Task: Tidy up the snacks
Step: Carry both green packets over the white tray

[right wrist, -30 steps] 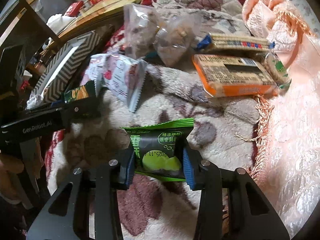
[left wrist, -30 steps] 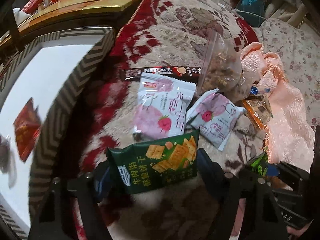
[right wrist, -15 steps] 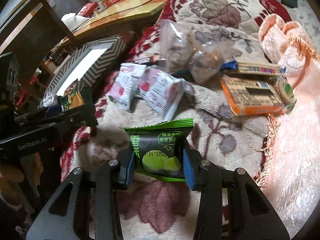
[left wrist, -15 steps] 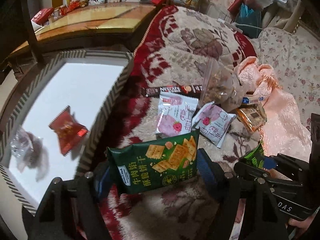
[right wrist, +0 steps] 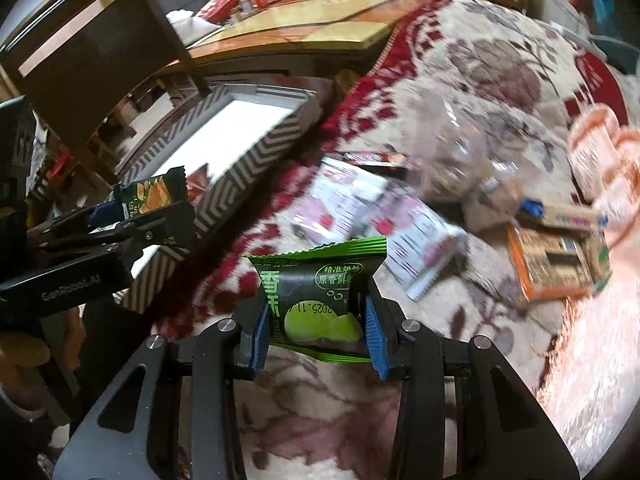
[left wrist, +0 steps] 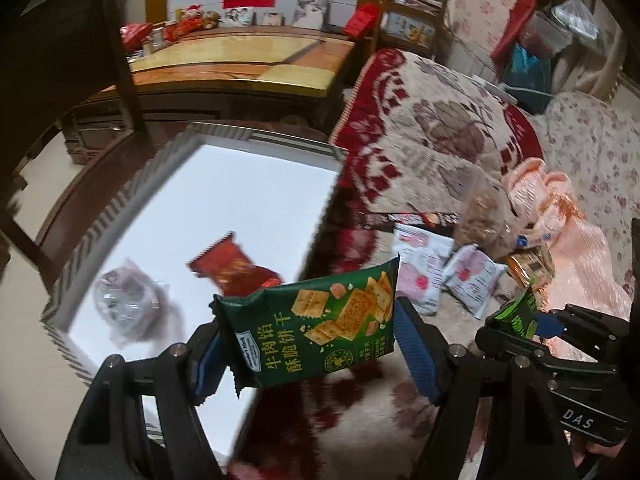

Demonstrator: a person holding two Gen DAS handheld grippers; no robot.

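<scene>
**Two packets held over the box edge and the blanket**

The left gripper (left wrist: pixel 308 344) is clamped on a dark green cracker packet (left wrist: pixel 312 328), its blue pads pressing the packet's two short sides; the packet stands upright between the fingers, hanging above the near edge of the white box (left wrist: pixel 248 200). The right gripper (right wrist: pixel 316 334) is clamped on a smaller green packet (right wrist: pixel 316 300), held the same way (print upside down), above the patterned blanket (right wrist: pixel 480 80).

Counts. In the box: one red packet (left wrist: pixel 236 268) and one clear wrapped item (left wrist: pixel 128 304), two in all. On the blanket: two white-and-pink packets (left wrist: pixel 420 276), one long dark coffee stick (left wrist: pixel 408 219), one clear bag of brown pieces (left wrist: pixel 480 220), one orange box (right wrist: pixel 556 260) with a flatter pack (right wrist: pixel 568 214) lying just behind it. A pink cloth (left wrist: pixel 576 240) lies beside them.

Against the frame one second earlier: the left view then looked mostly onto the blanket, with the box at the left margin; the box now fills the left centre and its two items show whole. The right view has likewise swung toward the box, and the blanket items appear smaller and farther. Both grips are unchanged.
</scene>
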